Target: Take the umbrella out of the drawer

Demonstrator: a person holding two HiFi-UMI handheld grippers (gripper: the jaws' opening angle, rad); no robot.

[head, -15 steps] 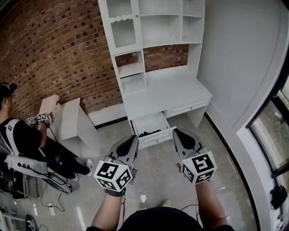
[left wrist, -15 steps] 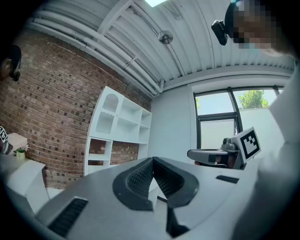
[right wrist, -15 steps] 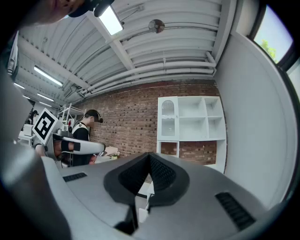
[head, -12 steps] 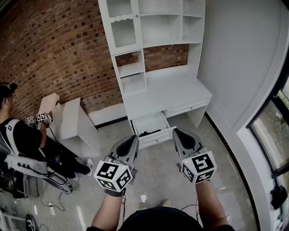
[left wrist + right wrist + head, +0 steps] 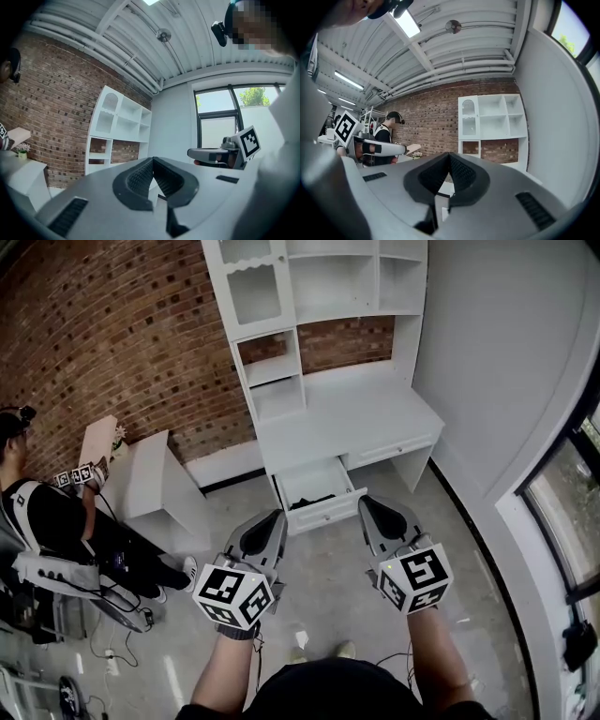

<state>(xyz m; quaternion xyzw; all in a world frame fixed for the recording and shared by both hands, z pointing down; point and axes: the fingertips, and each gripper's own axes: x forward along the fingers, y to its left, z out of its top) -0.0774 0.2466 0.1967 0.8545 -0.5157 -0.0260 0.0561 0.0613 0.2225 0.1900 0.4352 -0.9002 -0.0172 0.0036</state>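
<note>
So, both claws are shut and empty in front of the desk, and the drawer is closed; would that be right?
Not quite: the drawer is open. The head view shows it pulled out of the desk, with a dark thing, probably the umbrella, lying inside. The rest holds: the left claw and right claw are shut and empty in front of the desk.

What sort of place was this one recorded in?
Likely a studio or lab staged as a study: white desk with shelves against a brick wall, bare concrete floor, a seated person nearby.
</note>
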